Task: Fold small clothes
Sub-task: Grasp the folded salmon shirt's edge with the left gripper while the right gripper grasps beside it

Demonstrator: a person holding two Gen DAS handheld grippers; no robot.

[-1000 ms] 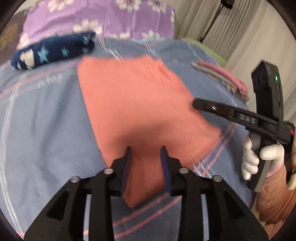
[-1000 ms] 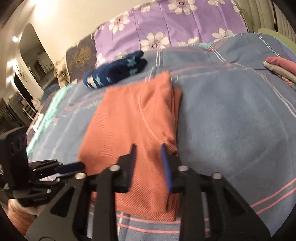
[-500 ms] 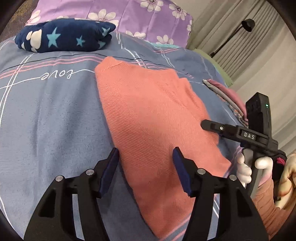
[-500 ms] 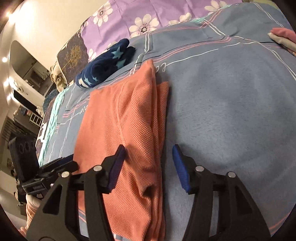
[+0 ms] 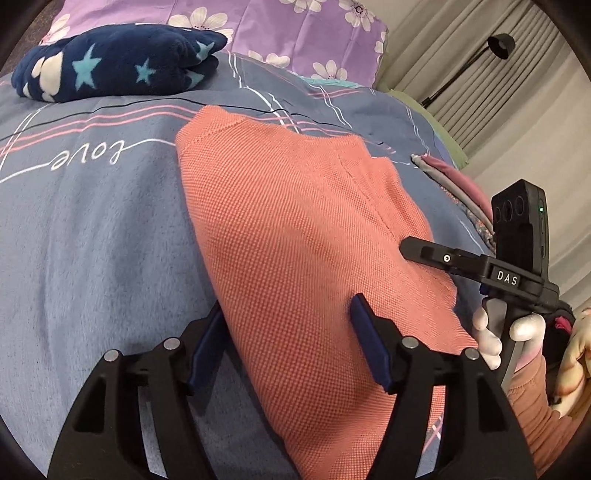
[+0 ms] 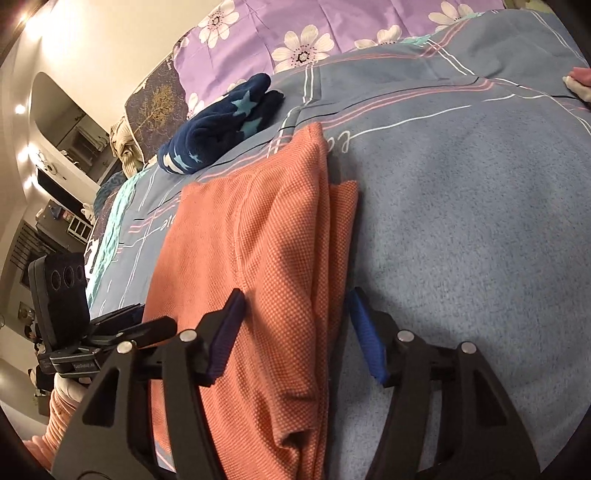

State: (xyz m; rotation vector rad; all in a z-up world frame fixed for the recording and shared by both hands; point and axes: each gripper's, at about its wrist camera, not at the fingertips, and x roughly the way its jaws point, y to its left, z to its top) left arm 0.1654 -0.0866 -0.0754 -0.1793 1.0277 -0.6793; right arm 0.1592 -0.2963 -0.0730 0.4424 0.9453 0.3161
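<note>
Lying flat on a blue plaid bedspread (image 5: 92,236): one salmon knit garment (image 5: 295,229), already folded into a long strip, long axis running away from both cameras toward the purple floral pillow (image 5: 295,29). Straddling the strip's near left edge: left gripper (image 5: 286,345), jaws spread, having just been opening, cloth between them yet pinched by neither pad, the left pad over bare bedspread and the right over the knit. Straddling the near right edge, where the stacked folded layers show: right gripper (image 6: 295,334), jaws likewise spread and just been opening, one pad above the cloth, the other above the bedspread, nothing clamped. Both grippers pointing downward at the near short end, one at each long edge, about equally close to it, so a judged next move of pinching that end and carrying it along the long axis toward the far end. Counted: one salmon garment in work; one dark navy star-patterned bundle (image 5: 114,61) lying well apart near the pillow; one small stack of pink and grey folded clothes (image 5: 458,184) off to the right, number of pieces within it hard to tell; two grippers; a white-gloved hand (image 5: 491,332) wrapped around the right gripper's handle in the left wrist view.
</note>
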